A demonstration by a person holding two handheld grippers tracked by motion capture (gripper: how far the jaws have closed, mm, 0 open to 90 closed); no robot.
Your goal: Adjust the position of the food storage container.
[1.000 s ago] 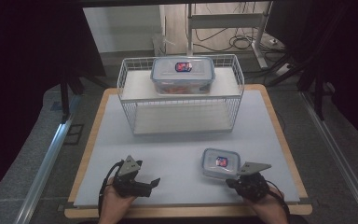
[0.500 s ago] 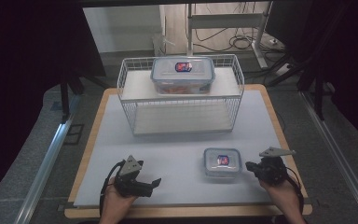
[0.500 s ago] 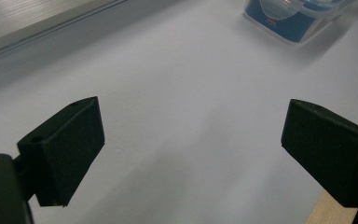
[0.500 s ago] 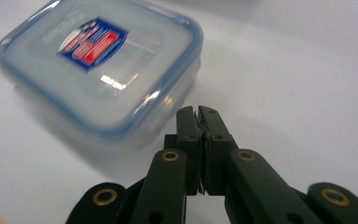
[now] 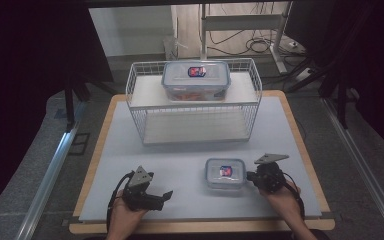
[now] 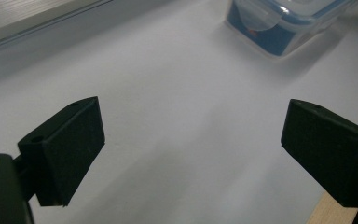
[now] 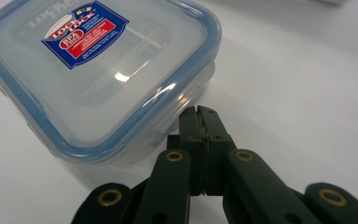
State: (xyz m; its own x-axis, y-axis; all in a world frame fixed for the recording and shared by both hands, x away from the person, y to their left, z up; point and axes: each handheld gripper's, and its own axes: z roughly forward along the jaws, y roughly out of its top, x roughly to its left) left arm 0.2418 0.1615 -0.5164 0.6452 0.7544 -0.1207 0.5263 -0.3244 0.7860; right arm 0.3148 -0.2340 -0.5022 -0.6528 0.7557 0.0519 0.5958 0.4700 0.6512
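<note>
A small clear container (image 5: 224, 172) with a blue-rimmed lid and a red and blue label lies on the white mat near the front. My right gripper (image 5: 250, 176) is just right of it, pointing left. In the right gripper view the right gripper (image 7: 200, 113) is shut with nothing between its pads, and its tips rest against the side wall of the small container (image 7: 98, 79). My left gripper (image 5: 167, 194) lies low at the front left, pointing right. In its own view the left gripper (image 6: 191, 149) is open over bare mat, with the small container (image 6: 289, 23) far ahead.
A white wire rack (image 5: 195, 120) stands at the back of the mat, and a larger clear container (image 5: 196, 80) sits on its top shelf. The wooden table edge (image 5: 200, 227) runs along the front. Dark floor and cables surround the table.
The right gripper swung from the container's near right corner out to the right, then came back left against its right side. The small container has shifted slightly left. The left gripper stayed put.
</note>
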